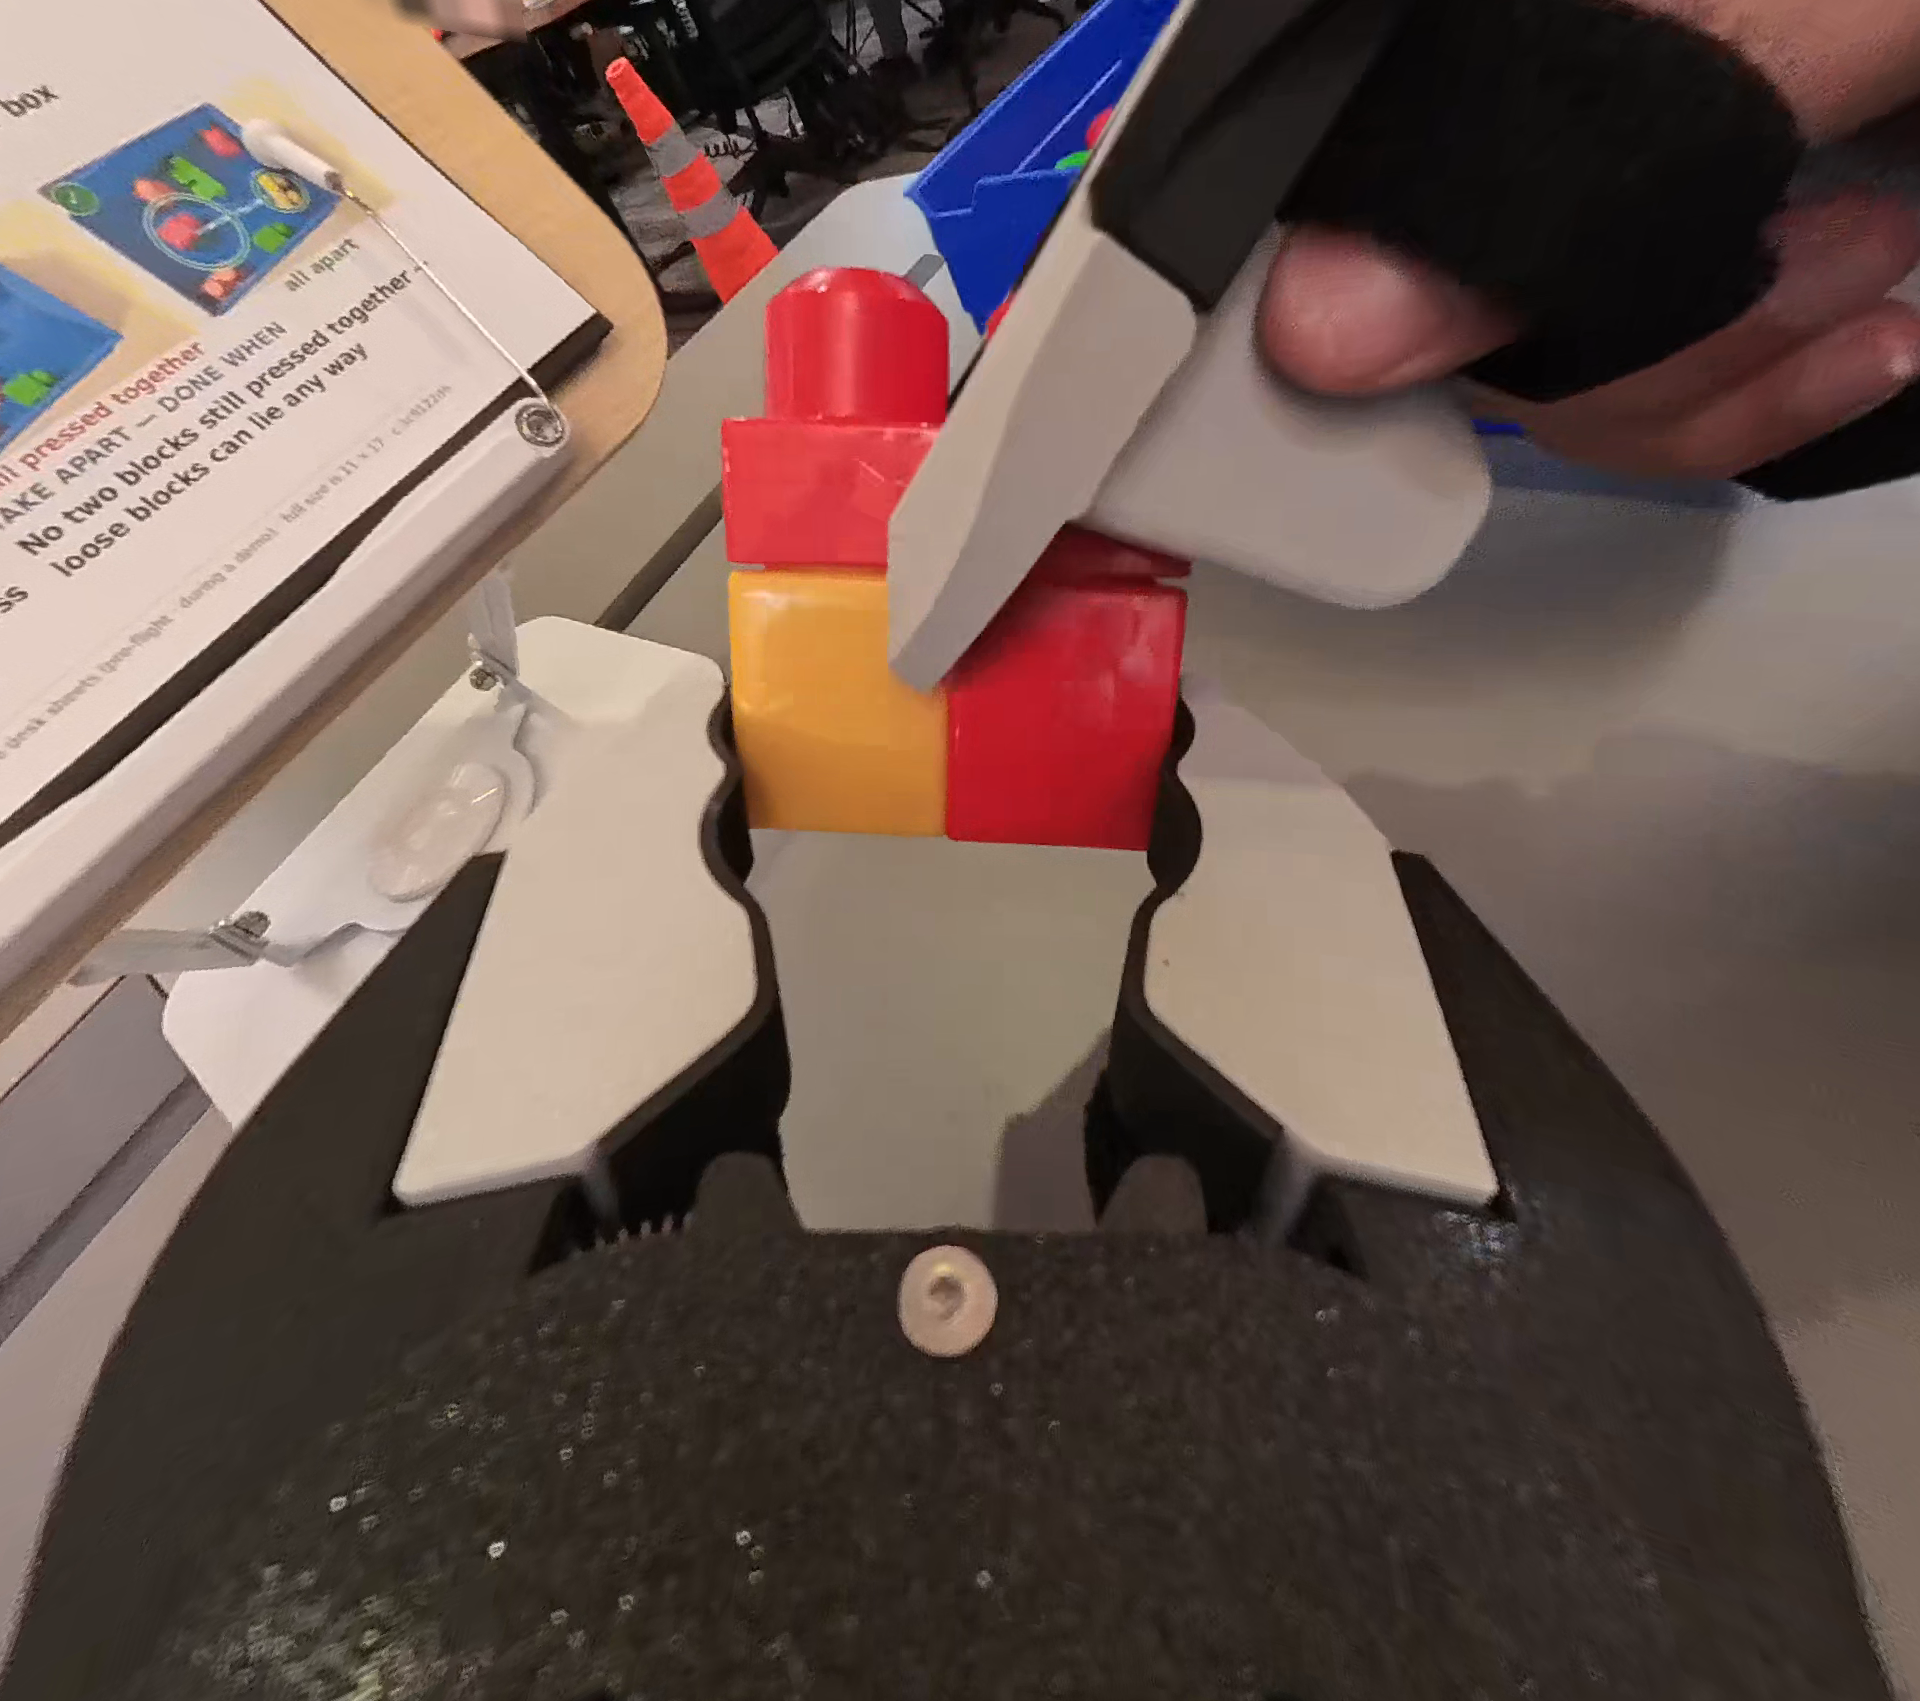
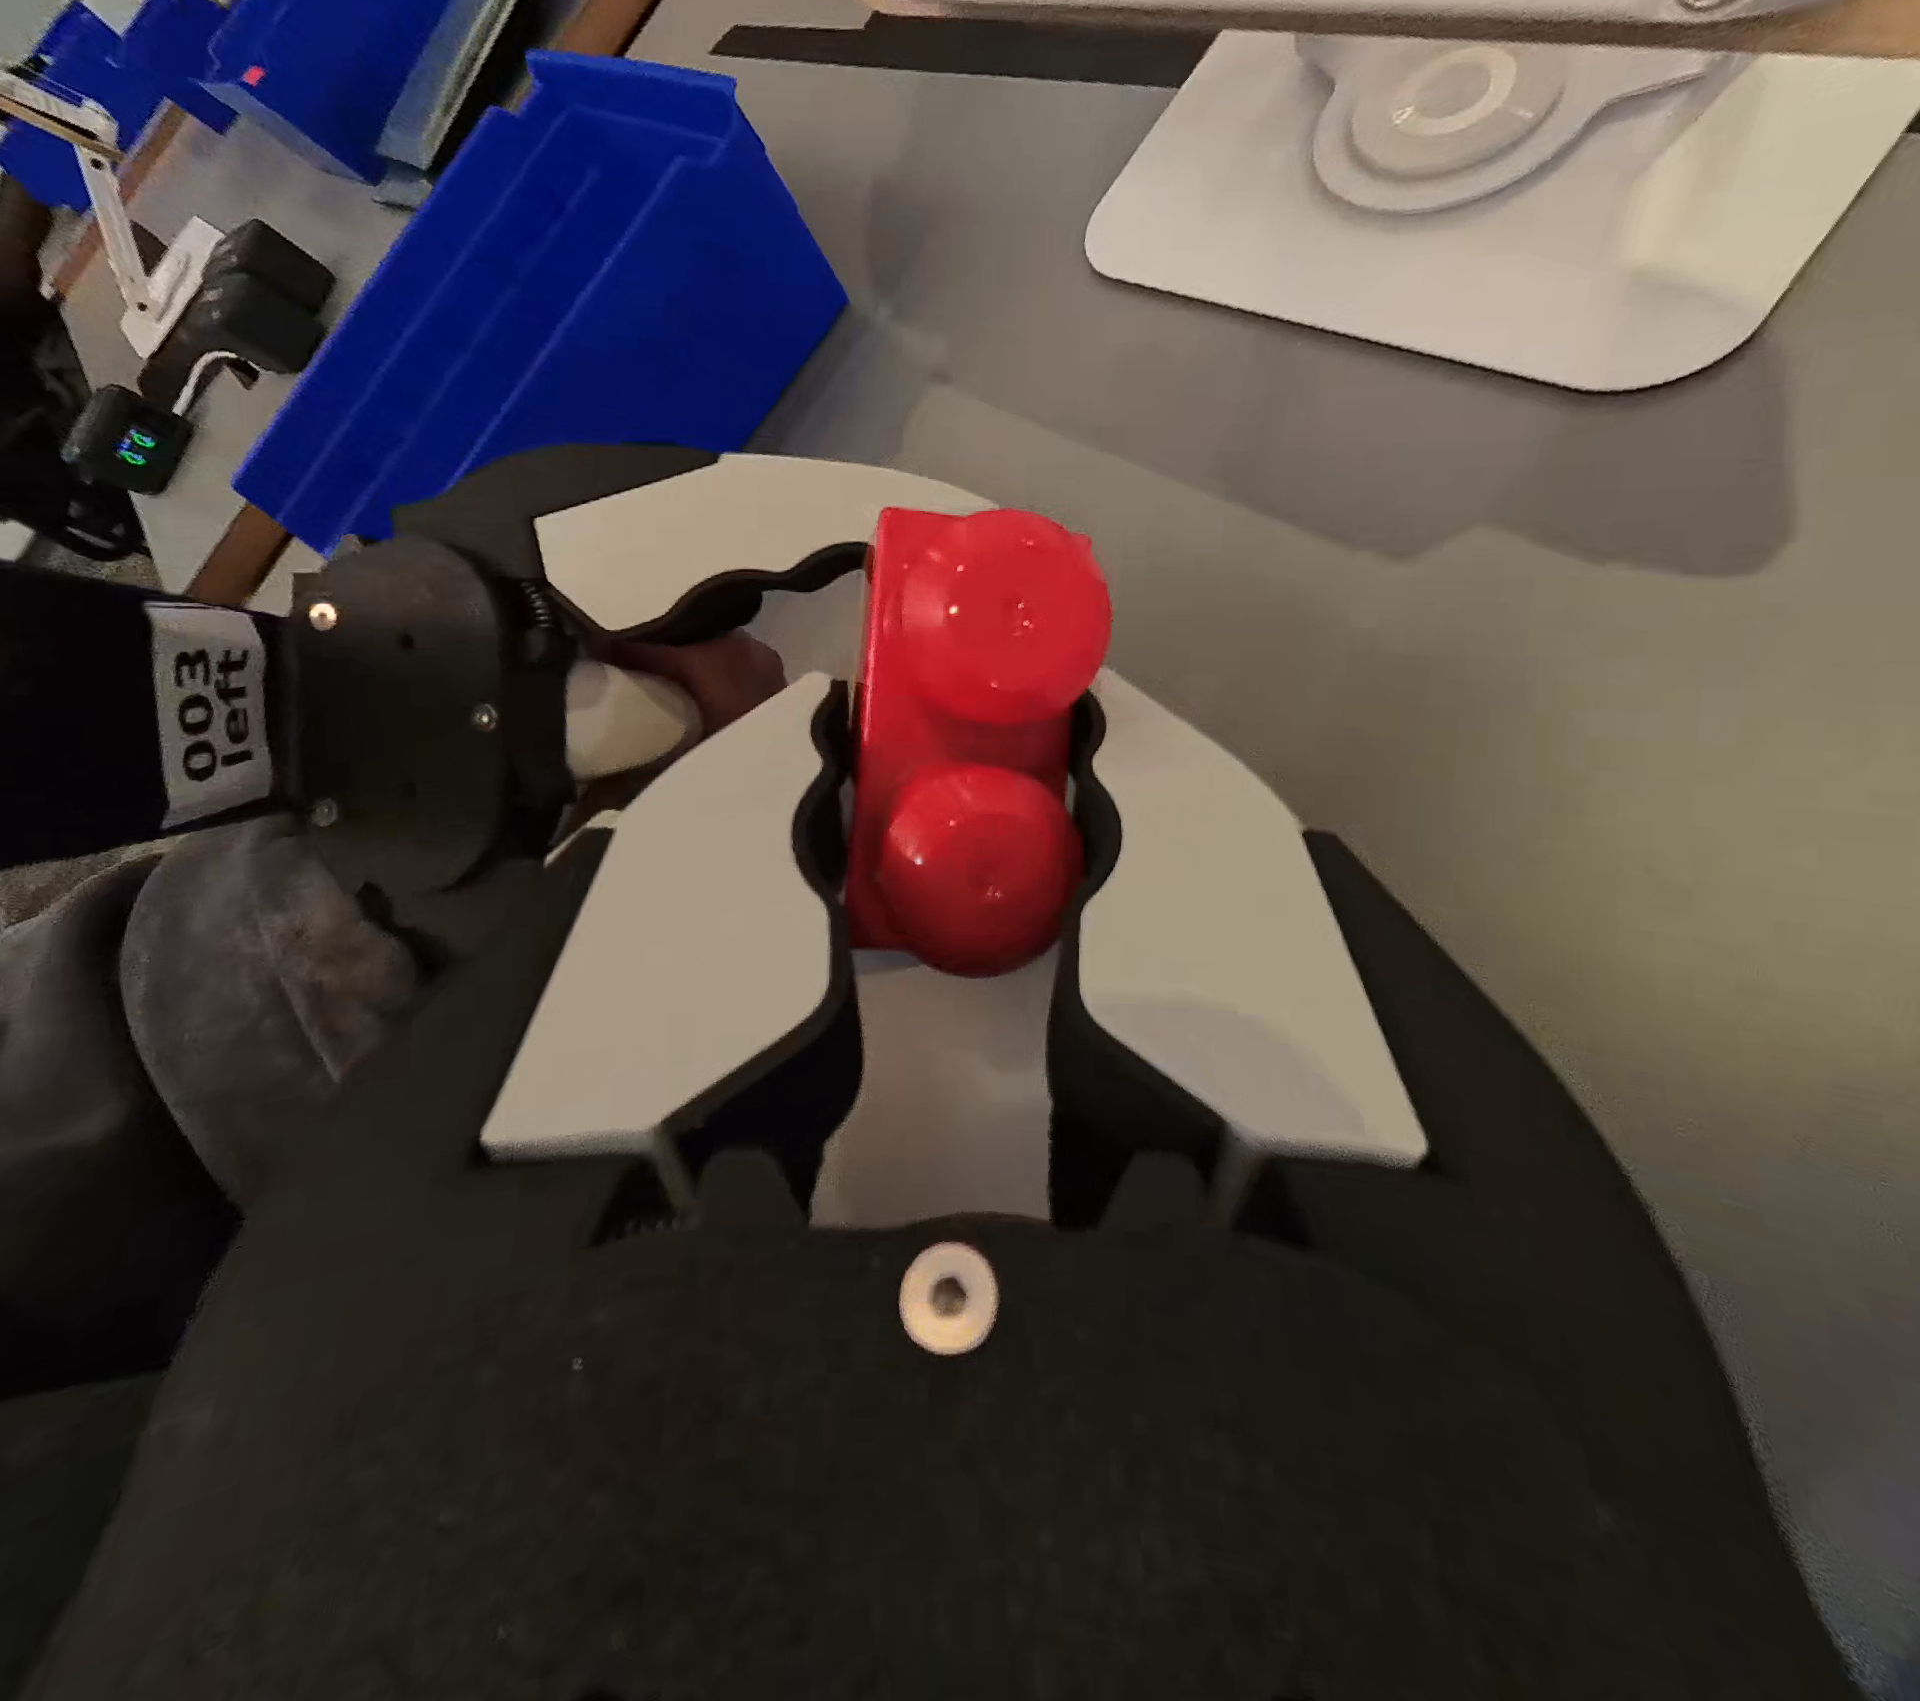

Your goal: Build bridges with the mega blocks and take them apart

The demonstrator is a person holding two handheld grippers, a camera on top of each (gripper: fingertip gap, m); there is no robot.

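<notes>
The left gripper (image 1: 945, 778) is closed across the bottom course of the stack, one jaw bearing on the outer face of the yellow block (image 1: 831, 706) and the other on the outer face of the lower red block (image 1: 1060, 716), which sit side by side and touching. This clamp appears intended to anchor the base to the grey table (image 1: 1558, 820) so that it does not lift or slide while force is applied above. A red two-stud block (image 2: 966, 747) lies across the top of both base blocks, spanning them as the deck of the bridge; in the left wrist view its near stud and left end show above the yellow block. The right gripper (image 2: 961, 799) comes in from above at a steep angle and is clamped on this top block, its jaws seated against the long sides, both studs exposed between them. Gripping the sides gives leverage for either pressing down or pulling off; which of the two is in hand cannot be determined here. A thin seam shows between the top block and the yellow block, so the joint is judged either not fully seated or beginning to part. The blue bin (image 2: 540, 280) stands near, behind the stack, within reach for loose blocks, and the instruction stand (image 2: 1507, 217) is set to the side, clear of both grippers
</notes>
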